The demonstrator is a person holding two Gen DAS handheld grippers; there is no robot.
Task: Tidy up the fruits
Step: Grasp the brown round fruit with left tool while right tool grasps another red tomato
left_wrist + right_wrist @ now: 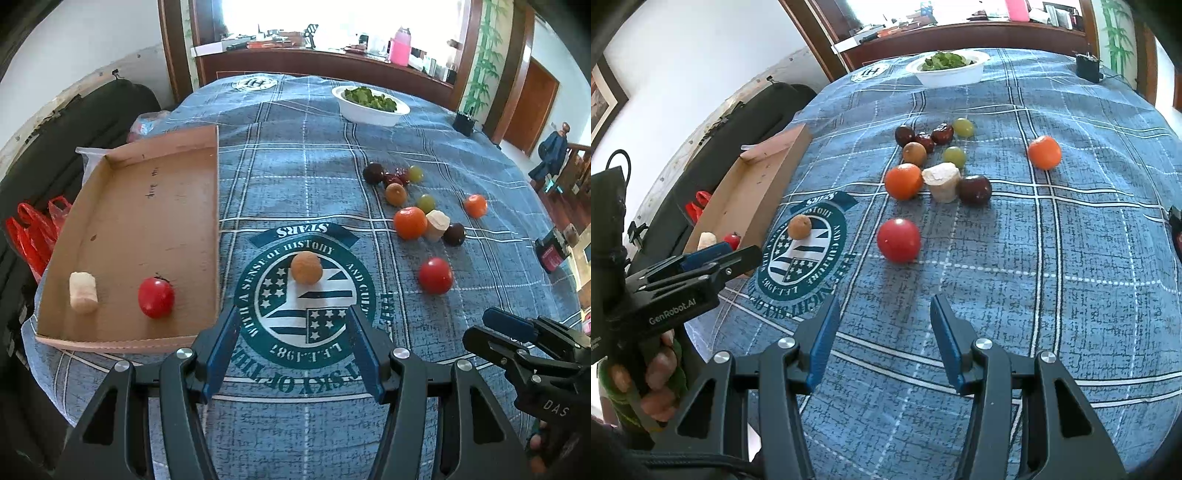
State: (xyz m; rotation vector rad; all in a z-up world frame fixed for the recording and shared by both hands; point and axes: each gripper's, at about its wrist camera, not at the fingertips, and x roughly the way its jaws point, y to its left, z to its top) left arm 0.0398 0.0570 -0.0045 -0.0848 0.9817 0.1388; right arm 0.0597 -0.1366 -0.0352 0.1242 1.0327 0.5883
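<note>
Left gripper (291,314) wide open, empty, near round tan fruit (306,267); right gripper (886,302) wide open, empty, near round red tomato (898,239).

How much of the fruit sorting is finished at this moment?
Done: one red tomato and one pale chunk lie in the cardboard tray. In hand: nothing; the left gripper and right gripper are open, empty. Left: the tan fruit, another tomato and the fruit cluster on the cloth.

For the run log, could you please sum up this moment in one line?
left claw: open, empty | right claw: open, empty | cardboard tray: tomato, pale chunk
</note>
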